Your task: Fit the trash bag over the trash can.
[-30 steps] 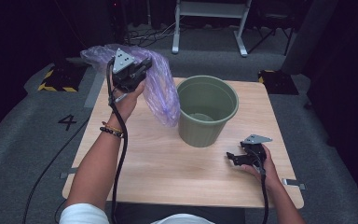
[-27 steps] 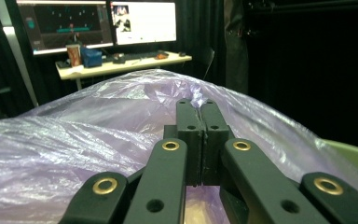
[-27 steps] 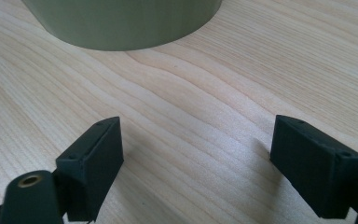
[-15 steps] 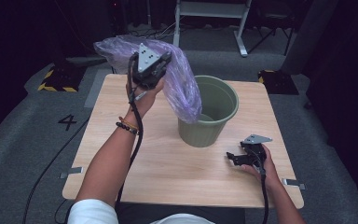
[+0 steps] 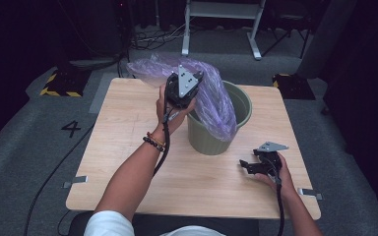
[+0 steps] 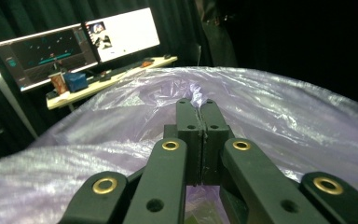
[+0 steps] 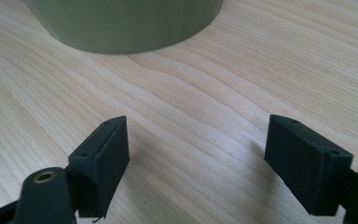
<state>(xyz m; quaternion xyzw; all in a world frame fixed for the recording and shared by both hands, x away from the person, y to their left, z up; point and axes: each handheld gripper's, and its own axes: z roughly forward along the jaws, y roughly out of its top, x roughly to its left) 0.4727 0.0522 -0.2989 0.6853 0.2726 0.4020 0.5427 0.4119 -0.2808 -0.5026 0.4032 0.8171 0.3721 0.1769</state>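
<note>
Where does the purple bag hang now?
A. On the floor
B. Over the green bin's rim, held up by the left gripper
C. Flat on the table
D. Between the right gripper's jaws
B: the left gripper pinches the bag, which drapes into the bin.

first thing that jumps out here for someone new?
The crinkly purple plastic bag, pinched in the shut left gripper and draped over the rim of the green bucket mid-table. Then the right gripper, jaws open and empty, low on the wooden table near the bucket.
</note>
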